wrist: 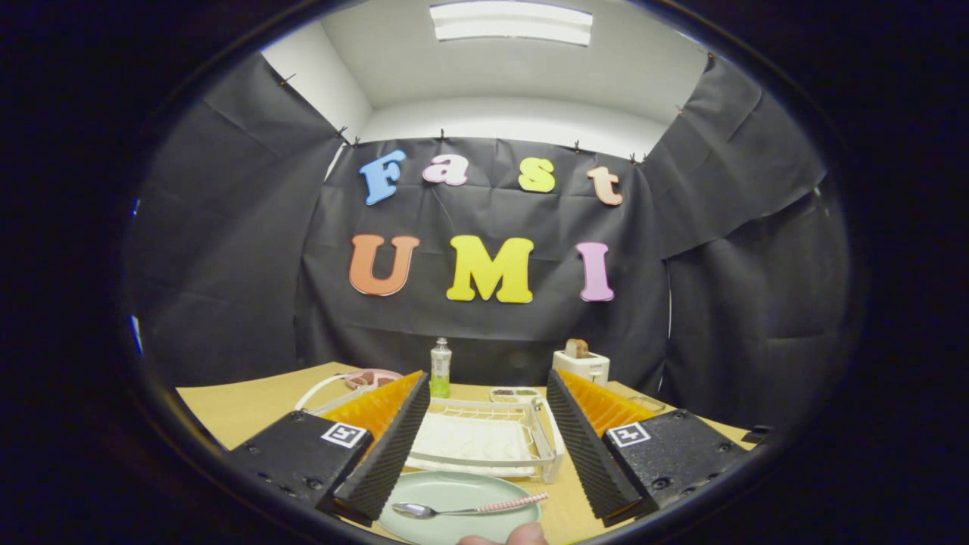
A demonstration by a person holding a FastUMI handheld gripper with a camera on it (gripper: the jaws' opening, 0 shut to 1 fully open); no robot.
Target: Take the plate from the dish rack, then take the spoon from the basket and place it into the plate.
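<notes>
A pale green plate lies on the wooden table, low between my fingers. A spoon with a pink checked handle rests across it, bowl toward the left finger. My gripper is open and holds nothing; its two fingers stand wide apart above the plate. Just ahead of the plate sits the white dish rack. Beyond the left finger a white basket handle shows beside a pink plate. Fingertips of a person's hand show at the plate's near rim.
A clear bottle with green liquid stands behind the rack. A white toaster holding a slice of bread is at the back right. A small tray of food lies past the rack. The table runs left to the booth wall.
</notes>
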